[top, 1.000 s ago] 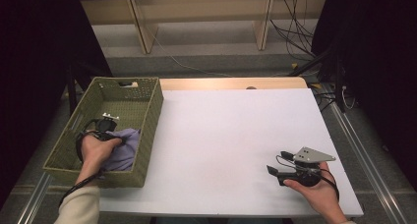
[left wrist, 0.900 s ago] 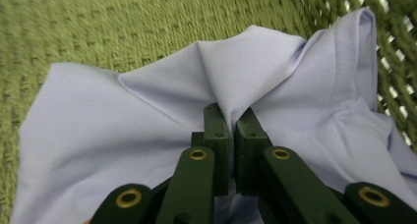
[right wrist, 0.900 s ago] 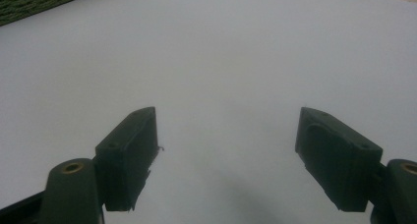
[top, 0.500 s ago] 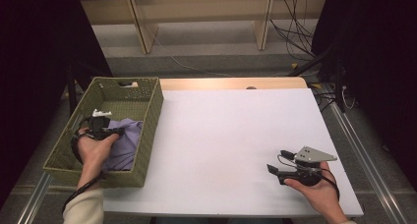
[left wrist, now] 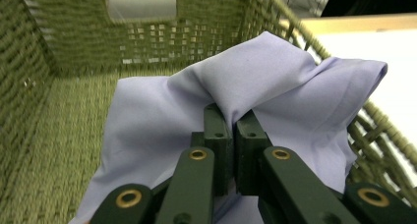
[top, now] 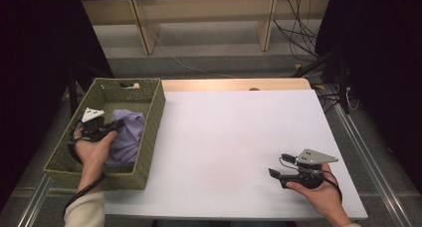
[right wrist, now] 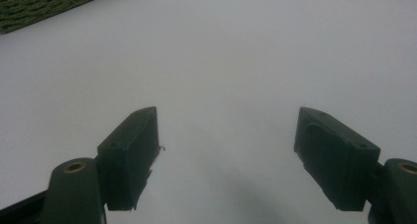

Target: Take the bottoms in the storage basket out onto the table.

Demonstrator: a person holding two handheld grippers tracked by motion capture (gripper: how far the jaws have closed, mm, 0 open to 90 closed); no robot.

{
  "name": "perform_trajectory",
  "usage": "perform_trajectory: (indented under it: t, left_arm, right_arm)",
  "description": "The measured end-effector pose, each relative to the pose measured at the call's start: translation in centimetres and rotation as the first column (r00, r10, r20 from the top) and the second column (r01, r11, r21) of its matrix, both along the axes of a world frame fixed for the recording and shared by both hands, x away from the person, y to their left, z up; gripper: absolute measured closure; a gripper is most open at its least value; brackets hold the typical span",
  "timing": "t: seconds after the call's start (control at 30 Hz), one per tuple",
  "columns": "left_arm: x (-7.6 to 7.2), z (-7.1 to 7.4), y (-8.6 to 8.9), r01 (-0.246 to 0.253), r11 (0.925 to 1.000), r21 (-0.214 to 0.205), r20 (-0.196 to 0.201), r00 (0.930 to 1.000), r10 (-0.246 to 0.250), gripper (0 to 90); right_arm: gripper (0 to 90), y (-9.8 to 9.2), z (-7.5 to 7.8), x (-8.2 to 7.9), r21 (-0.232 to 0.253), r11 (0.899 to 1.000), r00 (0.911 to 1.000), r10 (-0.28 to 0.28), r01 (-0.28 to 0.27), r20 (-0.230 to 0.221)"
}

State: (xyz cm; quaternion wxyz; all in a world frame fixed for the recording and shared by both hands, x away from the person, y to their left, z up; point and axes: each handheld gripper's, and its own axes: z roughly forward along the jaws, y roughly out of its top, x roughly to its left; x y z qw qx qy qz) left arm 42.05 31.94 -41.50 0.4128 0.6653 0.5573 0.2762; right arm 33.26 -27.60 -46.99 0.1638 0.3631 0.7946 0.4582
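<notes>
Left gripper (left wrist: 231, 130) clamped on fold of lilac cloth (left wrist: 255, 81), held inside green woven basket (top: 149, 100) at tabletop (top: 239, 132) left edge. Right gripper (right wrist: 226, 150) held apart, nothing gripped, over bare tabletop.

- My left gripper (top: 115, 128) sits hemmed inside the green basket (top: 152, 118), walls at nine, twelve and three o'clock.
- The lilac cloth (left wrist: 255, 81) bunches at twelve.
- My right gripper (right wrist: 226, 150) faces bare white table (top: 234, 137) from nine through three o'clock.
</notes>
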Motion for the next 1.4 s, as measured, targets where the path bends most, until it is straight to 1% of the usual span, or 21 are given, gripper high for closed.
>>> perform_trajectory:
  t: [0.17, 0.3, 0.37, 0.5, 0.53, 0.6, 0.63, 0.77, 0.93, 1.1, 1.23, 1.4]
  left_arm:
    - [-0.4, 0.5, 0.3, -0.008, 0.9997, -0.024, 0.069, 0.9976, 0.01, 85.6]
    - [-0.5, 0.7, 0.6, -0.024, 0.999, -0.037, 0.11, 0.9936, 0.028, 85.6]
    - [-0.6, 0.8, 0.7, -0.026, 0.9988, -0.041, 0.123, 0.9919, 0.031, 85.6]
    - [-0.9, 1.1, 0.8, -0.031, 0.9983, -0.05, 0.171, 0.9846, 0.039, 85.6]
    - [-1.0, 1.3, 0.9, -0.029, 0.9985, -0.046, 0.176, 0.9837, 0.036, 85.6]
    - [-1.1, 1.5, 1.0, -0.034, 0.9983, -0.047, 0.196, 0.9796, 0.042, 85.6]
    - [-1.2, 1.5, 1.1, -0.036, 0.9979, -0.053, 0.204, 0.9779, 0.046, 85.6]
    - [-1.3, 1.7, 1.1, -0.042, 0.9969, -0.066, 0.23, 0.9717, 0.056, 85.6]
    - [-1.5, 2.2, 1.1, -0.032, 0.9968, -0.074, 0.261, 0.9641, 0.05, 85.6]
    - [-1.6, 2.6, 0.8, -0.016, 0.9973, -0.071, 0.278, 0.9601, 0.036, 85.6]
    - [-1.7, 2.9, 0.6, -0.013, 0.9975, -0.069, 0.288, 0.957, 0.032, 85.6]
    - [-2.0, 3.4, 0.7, -0.013, 0.9972, -0.074, 0.307, 0.9512, 0.035, 85.6]
  right_arm:
    - [25.9, 0.0, 0.0, 0.0, 0.004, 1.0, 1.0, 0.0, 0.0, 0.002]
    - [25.9, 0.0, 0.0, 0.0, 0.003, 1.0, 1.0, 0.003, -0.003, 0.002]
    - [25.8, 0.0, 0.0, 0.0, 0.002, 1.0, 1.0, 0.006, -0.006, 0.004]
    - [25.9, 0.0, 0.0, 0.0, 0.005, 1.0, 1.0, 0.003, -0.003, 0.002]
    - [25.9, 0.0, 0.0, 0.0, 0.005, 1.0, 1.0, 0.003, -0.003, 0.002]
    - [25.9, 0.0, 0.0, 0.0, 0.006, 1.0, 1.0, 0.006, -0.006, 0.003]
    - [25.9, 0.0, 0.0, 0.0, 0.003, 1.0, 1.0, 0.007, -0.007, 0.004]
    - [25.9, 0.0, 0.1, 0.0, 0.01, 1.0, 1.0, 0.002, -0.002, 0.003]
    - [25.9, 0.0, 0.0, 0.0, 0.013, 1.0, 1.0, 0.005, -0.005, 0.002]
    - [25.9, -0.1, 0.1, 0.0, 0.015, 1.0, 1.0, 0.003, -0.003, 0.003]
    - [25.9, 0.0, 0.1, 0.0, 0.017, 1.0, 1.0, 0.003, -0.003, 0.002]
    - [26.0, -0.1, 0.1, 0.1, 0.013, 1.0, 1.0, 0.003, -0.003, 0.004]
